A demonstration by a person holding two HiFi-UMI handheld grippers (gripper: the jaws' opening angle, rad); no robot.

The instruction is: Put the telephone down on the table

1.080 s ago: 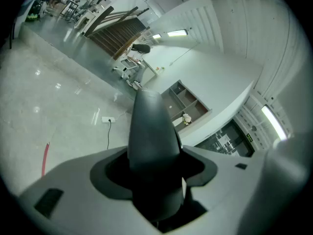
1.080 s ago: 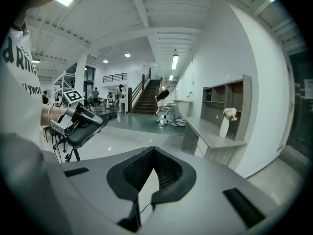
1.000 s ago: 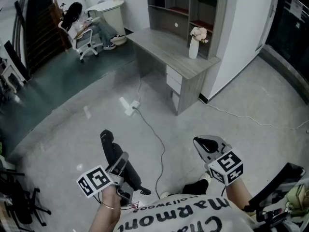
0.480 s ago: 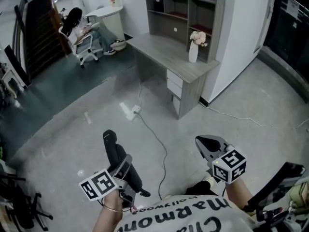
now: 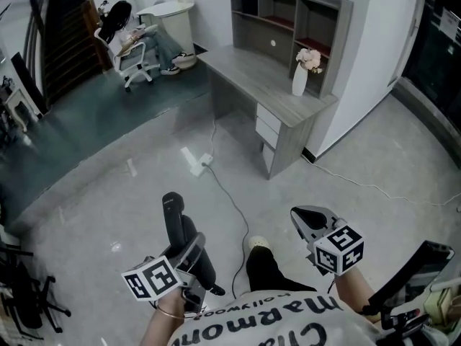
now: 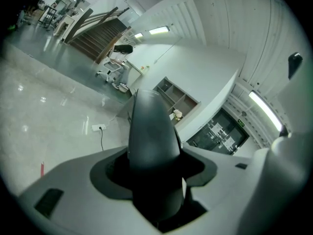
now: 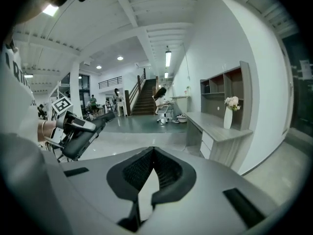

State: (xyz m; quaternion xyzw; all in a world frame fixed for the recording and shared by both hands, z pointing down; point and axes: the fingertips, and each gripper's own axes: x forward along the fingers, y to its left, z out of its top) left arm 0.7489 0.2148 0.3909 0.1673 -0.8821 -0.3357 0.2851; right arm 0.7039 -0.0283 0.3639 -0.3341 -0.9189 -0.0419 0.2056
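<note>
**Telephone (image 5: pixel 173 216) clamped in left gripper (image 5: pixel 191 249), table (image 5: pixel 252 74) well off**

Nearest in, the head view has the left gripper closed on the black telephone, which pokes up and away over the floor beside the person's leg (image 5: pixel 263 265). The handset's near end is lost behind the marker cube there. The left gripper view is basically all handset, wedged between the jaws and blocking most of the room. The right gripper (image 7: pixel 153 153) has its jaws together at the tips, nothing in them. Its view catches the telephone side-on at the left, which the head view doesn't give. Farther out there's a power strip (image 5: pixel 198 163) on the floor, then the grey table with a white vase (image 5: pixel 300 79).
</note>
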